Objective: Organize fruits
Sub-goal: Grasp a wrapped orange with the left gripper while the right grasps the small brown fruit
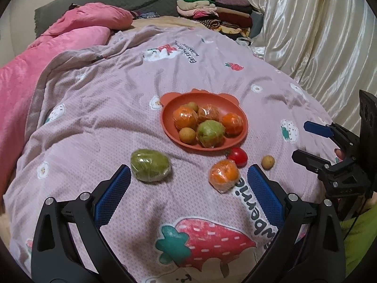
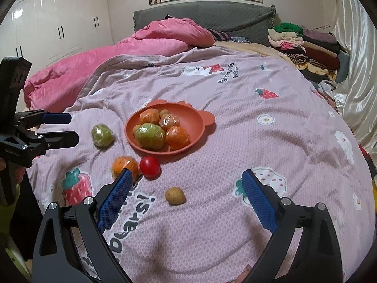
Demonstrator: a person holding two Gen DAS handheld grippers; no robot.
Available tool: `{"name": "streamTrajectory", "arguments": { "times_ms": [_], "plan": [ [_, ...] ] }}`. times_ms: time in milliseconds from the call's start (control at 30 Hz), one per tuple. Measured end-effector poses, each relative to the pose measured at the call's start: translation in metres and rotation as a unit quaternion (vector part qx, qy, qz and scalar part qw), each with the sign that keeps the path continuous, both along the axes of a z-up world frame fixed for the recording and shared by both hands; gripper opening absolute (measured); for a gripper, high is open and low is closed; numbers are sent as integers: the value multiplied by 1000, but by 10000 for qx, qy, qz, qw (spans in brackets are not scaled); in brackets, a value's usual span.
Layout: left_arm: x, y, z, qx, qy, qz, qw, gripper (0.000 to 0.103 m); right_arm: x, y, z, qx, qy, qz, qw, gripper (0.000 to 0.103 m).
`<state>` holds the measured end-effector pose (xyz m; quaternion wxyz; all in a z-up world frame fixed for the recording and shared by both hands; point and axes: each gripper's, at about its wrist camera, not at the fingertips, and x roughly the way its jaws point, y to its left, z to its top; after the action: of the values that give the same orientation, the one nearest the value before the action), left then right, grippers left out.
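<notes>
- Nearest to us in the left wrist view is our left tool (image 1: 188,176), its blue-padded fingers (image 1: 113,195) spread wide and released, holding nothing, above the pink strawberry-print quilt (image 1: 99,122) on the bed.
- Between those fingers, a little further out, lie a green wrapped fruit (image 1: 150,165) on the left and a wrapped orange (image 1: 223,173) on the right, both loose on the quilt.
- Just beyond the orange sits a red tomato (image 1: 238,156), close against the rim of the orange plate (image 1: 166,122); a small tan fruit (image 1: 268,162) lies beside it to the right.
- The plate carries three wrapped oranges, one wrapped green fruit (image 1: 210,134) and two small tan fruits.
- In the right wrist view our right tool (image 2: 186,188) is likewise released and empty, fingers wide apart, with the small tan fruit between them on the quilt.
- Each tool shows in the other's view at the frame edge, both with fingers parted.
- Behind the plate we see a pink duvet (image 2: 113,56), a grey headboard (image 2: 202,16) and a pile of folded clothes (image 2: 304,44).
</notes>
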<state>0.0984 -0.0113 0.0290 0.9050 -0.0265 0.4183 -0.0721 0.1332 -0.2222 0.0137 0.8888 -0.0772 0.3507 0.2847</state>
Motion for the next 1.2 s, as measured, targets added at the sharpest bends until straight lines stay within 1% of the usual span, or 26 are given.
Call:
{"name": "streamTrajectory", "arguments": {
  "times_ms": [367, 567, 700, 867, 1067, 1200],
  "plan": [
    [-4, -11, -12, 36, 83, -95, 9999, 93, -6, 5, -14, -302, 124, -5, 9995, 93],
    [-6, -16, -22, 18, 174, -134, 9998, 93, -6, 6, -20, -377, 176, 9, 9991, 93],
    [-7, -21, -27, 109, 208, -169, 9996, 93, -7, 7, -23, -421, 208, 32, 9989, 93],
    [-5, -27, -34, 128, 290, -235, 9992, 93, -6, 8, -28, -453, 259, 59, 9986, 92],
    [-3, -33, -38, 156, 334, -292, 9989, 93, -4, 8, -33, -464, 307, 88, 9984, 86],
    [1, -35, -43, 145, 370, -303, 9988, 93, 0, 9, -39, -438, 363, 111, 9983, 77]
  ]
}}
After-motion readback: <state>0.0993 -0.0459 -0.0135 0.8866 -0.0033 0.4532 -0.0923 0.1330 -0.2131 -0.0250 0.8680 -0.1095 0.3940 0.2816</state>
